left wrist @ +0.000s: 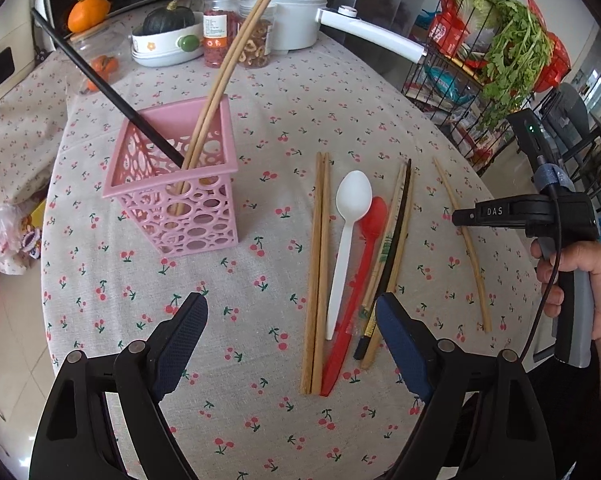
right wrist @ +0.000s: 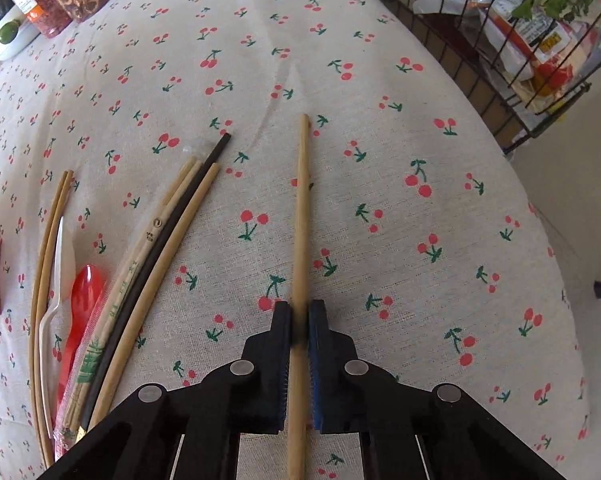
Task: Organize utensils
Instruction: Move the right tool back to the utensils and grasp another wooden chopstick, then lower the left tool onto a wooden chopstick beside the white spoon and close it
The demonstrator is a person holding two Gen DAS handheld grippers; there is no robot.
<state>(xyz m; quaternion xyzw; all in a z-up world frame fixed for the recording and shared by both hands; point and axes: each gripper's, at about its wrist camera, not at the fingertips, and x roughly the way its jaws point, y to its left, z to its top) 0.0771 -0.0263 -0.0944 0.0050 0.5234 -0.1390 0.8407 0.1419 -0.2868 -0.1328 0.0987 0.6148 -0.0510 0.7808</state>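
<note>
utensils lie in a loose row on the cherry-print tablecloth point(left wrist: 260, 128): a pair of wooden chopsticks point(left wrist: 317, 272), a white plastic spoon point(left wrist: 346, 240), a red spoon point(left wrist: 360, 276), then a mixed bundle of pale and black chopsticks point(left wrist: 392, 256). a single bamboo chopstick point(right wrist: 300, 216) lies apart from them, and the right gripper point(right wrist: 299, 312) has its pads clamped on it. the left gripper point(left wrist: 290, 312) hangs over the row with its fingers spread wide, nothing between them. the pink perforated holder point(left wrist: 176, 184) stands further left, with two wooden chopsticks and a black one leaning inside.
</note>
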